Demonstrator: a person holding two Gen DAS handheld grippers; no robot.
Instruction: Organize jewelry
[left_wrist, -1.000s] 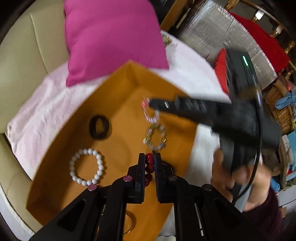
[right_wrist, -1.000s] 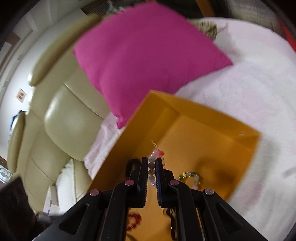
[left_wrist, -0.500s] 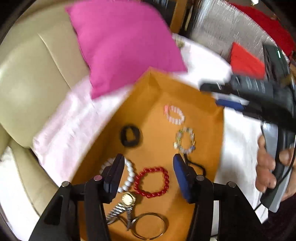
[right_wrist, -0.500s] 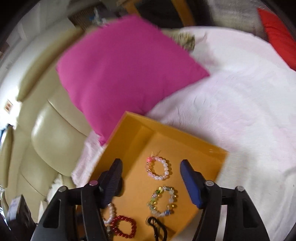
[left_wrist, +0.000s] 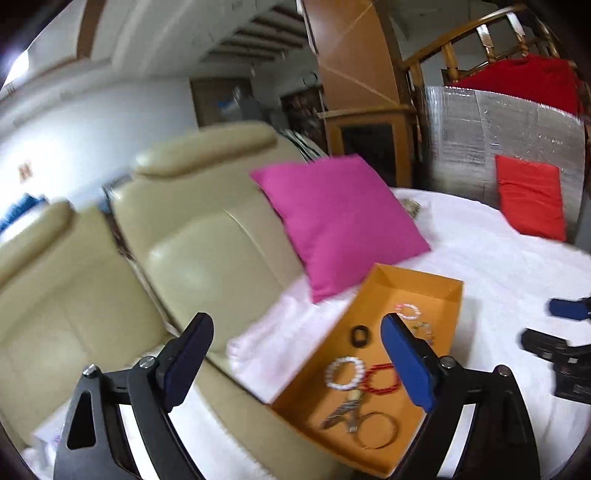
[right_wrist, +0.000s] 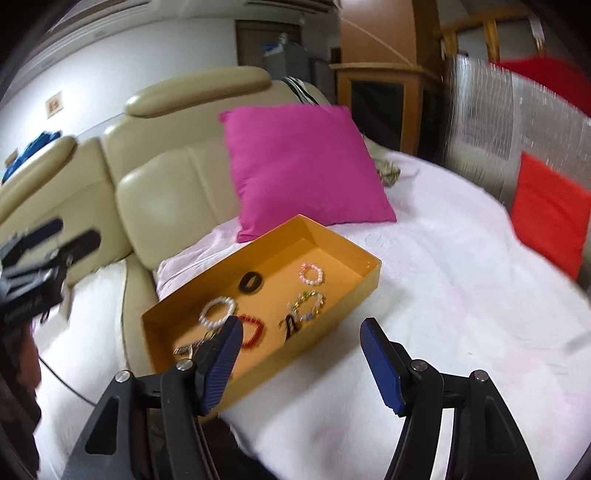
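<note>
An orange tray (right_wrist: 354, 291) (left_wrist: 452, 295) lies on a white-covered bed. In it lie a pink bead bracelet (right_wrist: 311, 274) (left_wrist: 407, 311), a multicolour bracelet (right_wrist: 306, 304), a black band (right_wrist: 250, 282) (left_wrist: 359, 336), a white pearl bracelet (right_wrist: 217, 312) (left_wrist: 344, 373), a red bead bracelet (right_wrist: 252, 331) (left_wrist: 382, 377), a watch (left_wrist: 341, 410), a metal bangle (left_wrist: 376, 430) and a black item (right_wrist: 290, 326). My left gripper (left_wrist: 297, 363) is open and empty, raised back from the tray. My right gripper (right_wrist: 301, 363) is open and empty above the tray's near edge.
A magenta cushion (right_wrist: 301, 166) leans on a beige leather sofa back (right_wrist: 162, 192) behind the tray. A red cushion (right_wrist: 550, 218) stands at the right by a silver foil panel (left_wrist: 480, 144). The white bedspread (right_wrist: 461, 295) stretches right of the tray.
Both grippers opened, letting go of the red and pink bracelets into the tray, then pulled back and up from it. The jaws are wider than half a second ago.
</note>
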